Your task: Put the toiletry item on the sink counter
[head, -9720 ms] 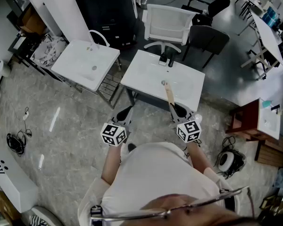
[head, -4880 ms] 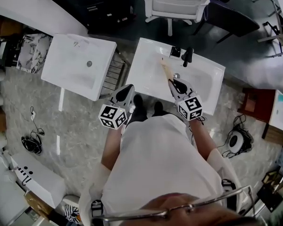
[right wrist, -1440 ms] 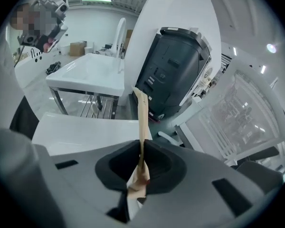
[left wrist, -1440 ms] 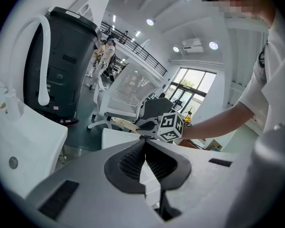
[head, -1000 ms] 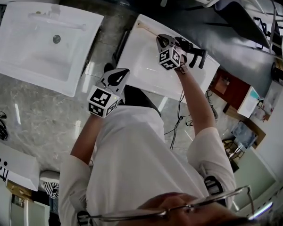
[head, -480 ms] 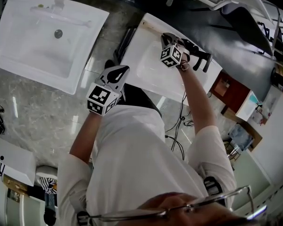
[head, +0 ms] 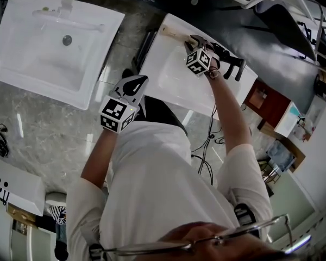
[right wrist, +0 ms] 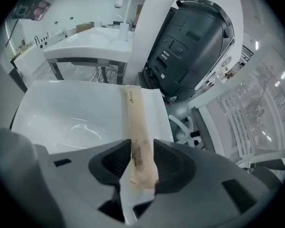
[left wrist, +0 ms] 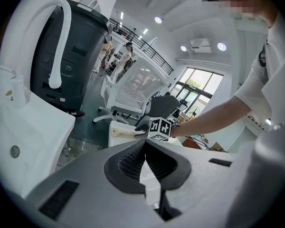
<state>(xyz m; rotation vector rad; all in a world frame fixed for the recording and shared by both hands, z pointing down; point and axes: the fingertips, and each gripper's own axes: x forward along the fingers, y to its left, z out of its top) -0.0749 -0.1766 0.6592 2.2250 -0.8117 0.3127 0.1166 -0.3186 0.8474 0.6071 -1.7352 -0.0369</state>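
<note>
Head view: the person is standing over the sink counter (head: pixel 165 78) and reaching the right gripper (head: pixel 194 41) out to its far rim, just beside the black faucet (head: pixel 231 61). The toiletry item (head: pixel 175 32), a long beige wrapped pack, is lying along that far rim with its near end at the gripper's tips. The left gripper (head: pixel 135 81) is hanging low by the person's hip, off the near edge of the counter and touching nothing. A second white sink (head: pixel 38 53) is sitting well apart on the left.

Left gripper view: the left gripper (left wrist: pixel 146 148) is showing its claw pinched together, pads meeting at the tips, with nothing in there. Past it you're seeing the beige toiletry item (left wrist: pixel 126 133) on the counter corner and the right gripper's marker cube (left wrist: pixel 160 127) right at its end. A big black machine (left wrist: pixel 80 56) is standing behind the other sink.

Right gripper view: the right gripper (right wrist: pixel 141 145) is opening its claw right now, and the toiletry item (right wrist: pixel 133 113) is sitting between the two pads. The pack is running straight away from the claw along the rim of the sink counter (right wrist: pixel 61 91), beside the basin and not in it. The same black machine (right wrist: pixel 190 46) is looming behind.
</note>
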